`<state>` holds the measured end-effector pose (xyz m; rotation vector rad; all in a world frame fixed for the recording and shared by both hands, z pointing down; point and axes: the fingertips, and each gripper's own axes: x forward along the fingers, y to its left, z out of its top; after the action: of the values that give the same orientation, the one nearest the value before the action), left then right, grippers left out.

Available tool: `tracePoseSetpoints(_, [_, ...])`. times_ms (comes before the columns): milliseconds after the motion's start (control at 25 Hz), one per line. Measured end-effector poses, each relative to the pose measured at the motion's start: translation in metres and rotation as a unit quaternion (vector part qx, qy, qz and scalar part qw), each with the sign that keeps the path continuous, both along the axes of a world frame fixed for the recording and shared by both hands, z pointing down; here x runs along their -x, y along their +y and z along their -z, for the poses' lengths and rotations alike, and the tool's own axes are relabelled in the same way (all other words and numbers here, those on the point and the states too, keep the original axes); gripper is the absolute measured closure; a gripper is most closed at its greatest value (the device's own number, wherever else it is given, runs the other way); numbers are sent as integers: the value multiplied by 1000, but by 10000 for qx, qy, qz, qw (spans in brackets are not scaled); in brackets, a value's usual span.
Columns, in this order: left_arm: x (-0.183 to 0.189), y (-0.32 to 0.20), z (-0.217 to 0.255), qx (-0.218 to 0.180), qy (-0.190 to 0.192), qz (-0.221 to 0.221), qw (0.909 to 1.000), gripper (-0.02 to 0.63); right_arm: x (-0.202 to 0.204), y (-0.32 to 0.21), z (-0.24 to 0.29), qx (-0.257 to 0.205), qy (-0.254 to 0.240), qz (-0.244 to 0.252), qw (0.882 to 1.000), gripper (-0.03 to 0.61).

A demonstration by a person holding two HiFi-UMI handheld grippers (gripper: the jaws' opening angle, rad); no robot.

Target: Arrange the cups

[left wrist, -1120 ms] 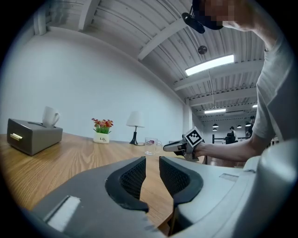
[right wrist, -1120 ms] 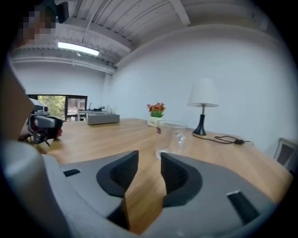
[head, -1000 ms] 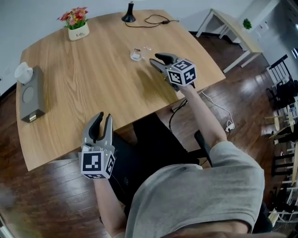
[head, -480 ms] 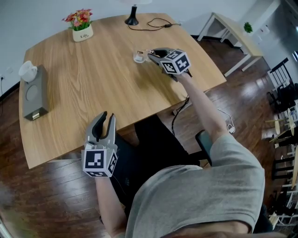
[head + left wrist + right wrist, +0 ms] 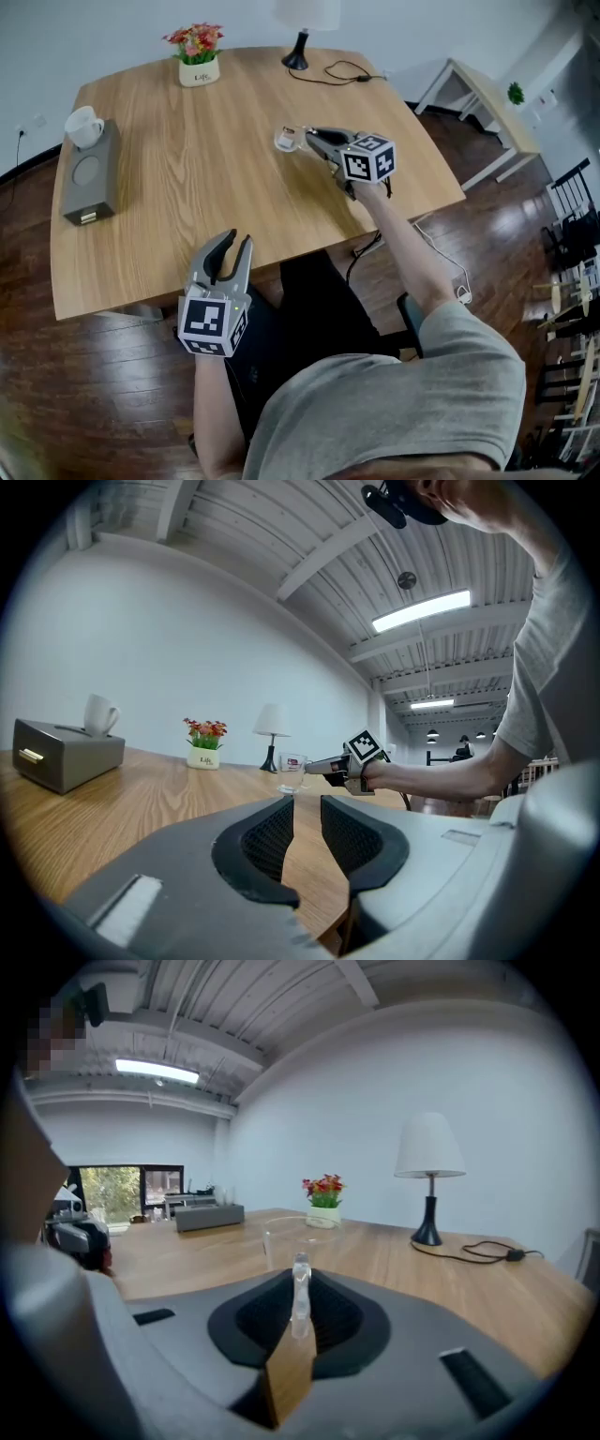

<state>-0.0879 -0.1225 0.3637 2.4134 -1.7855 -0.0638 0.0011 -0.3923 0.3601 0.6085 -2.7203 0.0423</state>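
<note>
Pale wooden table with rounded corners point(image 5: 187, 187) stands on a dark plank floor before a white wall. At its far edge are a white pot of red and yellow flowers point(image 5: 198, 70), a black-stemmed lamp with a white shade point(image 5: 300, 37) and a black cable point(image 5: 352, 73). At its left edge is a grey tissue box point(image 5: 89, 178) with a white mug point(image 5: 82, 124) on top. The right gripper point(image 5: 305, 139) reaches over the right part of the table, its jaws clamped together on the handle of a small clear glass cup point(image 5: 286, 139). The cup sits just beyond the jaw tips; whether its base touches the wood cannot be told. The left gripper point(image 5: 232, 246) hovers level at the near table edge, well apart from the cup, jaws slightly parted with nothing between them.
</note>
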Motion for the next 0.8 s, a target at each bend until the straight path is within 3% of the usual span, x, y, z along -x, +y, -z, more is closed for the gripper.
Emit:
tracePoseSetpoints(200, [1, -1, 0, -36, 184, -50, 9998, 528, 91, 60, 23, 292, -401, 1155, 9921, 518])
tracePoseSetpoints(440, [15, -1, 8, -165, 835, 0, 9964, 528, 245, 136, 57, 174, -344, 2555, 9660, 518])
tracePoseSetpoints(640, [32, 1, 17, -362, 1715, 21, 9845, 528, 356, 174, 67, 38, -152, 3013, 9534, 518])
tracePoseSetpoints(800, [47, 6, 21, -480, 2425, 4, 9690, 546, 414, 185, 59, 13, 141, 3078, 9513, 518])
